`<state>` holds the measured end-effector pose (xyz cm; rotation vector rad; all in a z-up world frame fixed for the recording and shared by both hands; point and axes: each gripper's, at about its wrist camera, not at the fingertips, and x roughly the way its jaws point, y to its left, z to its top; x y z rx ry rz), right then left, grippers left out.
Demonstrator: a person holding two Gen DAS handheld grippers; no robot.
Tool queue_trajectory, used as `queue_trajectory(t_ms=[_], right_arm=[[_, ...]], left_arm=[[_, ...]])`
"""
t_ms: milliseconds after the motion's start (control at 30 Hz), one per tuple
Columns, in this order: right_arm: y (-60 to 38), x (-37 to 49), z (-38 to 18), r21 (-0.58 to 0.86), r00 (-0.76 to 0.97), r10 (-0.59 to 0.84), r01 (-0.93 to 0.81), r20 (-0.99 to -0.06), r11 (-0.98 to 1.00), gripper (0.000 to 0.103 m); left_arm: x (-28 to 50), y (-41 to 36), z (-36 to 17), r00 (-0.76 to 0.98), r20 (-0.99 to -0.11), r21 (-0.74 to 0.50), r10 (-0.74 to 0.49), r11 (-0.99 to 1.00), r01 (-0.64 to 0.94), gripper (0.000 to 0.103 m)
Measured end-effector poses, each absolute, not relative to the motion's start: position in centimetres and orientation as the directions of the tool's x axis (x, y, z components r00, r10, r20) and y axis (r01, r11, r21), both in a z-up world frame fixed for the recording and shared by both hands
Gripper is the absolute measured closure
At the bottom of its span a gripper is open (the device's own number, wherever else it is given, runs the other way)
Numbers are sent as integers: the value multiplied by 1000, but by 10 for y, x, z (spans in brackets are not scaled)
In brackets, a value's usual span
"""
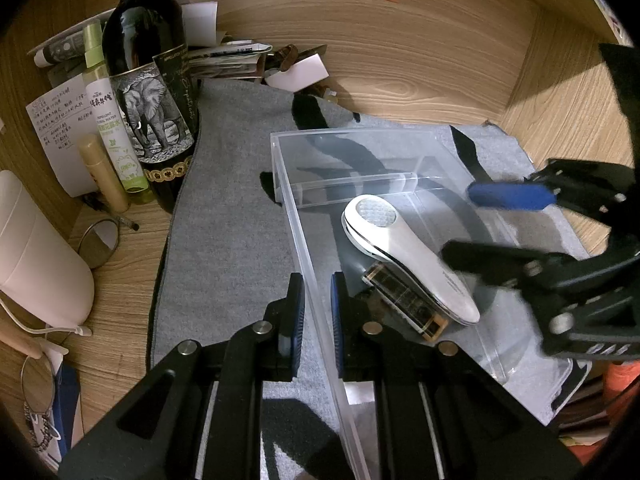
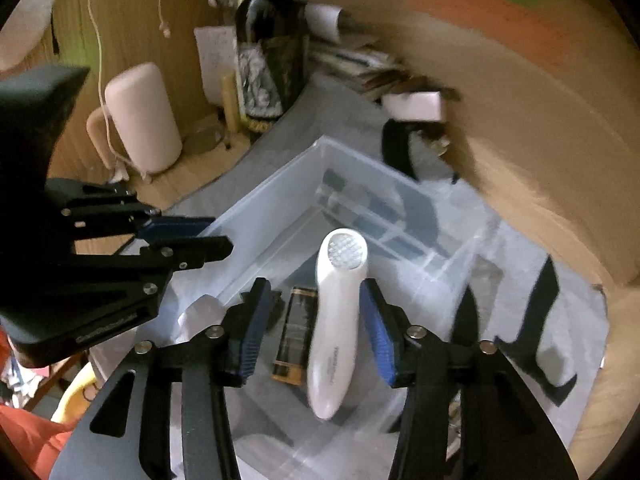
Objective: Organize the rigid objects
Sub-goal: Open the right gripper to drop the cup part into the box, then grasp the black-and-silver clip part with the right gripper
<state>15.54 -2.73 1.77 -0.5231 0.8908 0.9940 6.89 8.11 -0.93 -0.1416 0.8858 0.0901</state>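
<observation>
Clamping clear bin (image 1: 320, 312) wall, left gripper (image 1: 316, 320); right gripper (image 2: 316, 328) open over white device (image 2: 336, 320).

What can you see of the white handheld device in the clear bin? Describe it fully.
The white device is a glossy, plastic-looking wand with a rounded head bearing a textured round pad and a tapering handle with small grey lettering. It lies flat inside the clear bin, pad up, partly overlapping a black-and-gold harmonica. The right gripper is open around it, pads clear.

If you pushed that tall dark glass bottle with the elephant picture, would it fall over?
Probably, if pushed high up: the dark glass bottle is tall on a narrow base. It looks heavy and breakable, and the pale spray bottle standing close beside it might topple too.
</observation>
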Motion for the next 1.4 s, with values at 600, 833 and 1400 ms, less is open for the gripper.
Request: queue_trajectory(t_ms=[600, 833, 1400], right_arm=[[-153, 165, 36, -5, 454, 425, -689, -783, 725, 48], [-196, 157, 11, 62, 438, 384, -590, -813, 805, 47], [-215, 125, -47, 109, 318, 326, -547, -891, 830, 48]], left_arm=[[69, 80, -9, 629, -777, -85, 21, 987, -138, 92], [69, 81, -9, 630, -776, -92, 16, 986, -139, 92], [68, 83, -10, 631, -776, -93, 15, 986, -139, 92]])
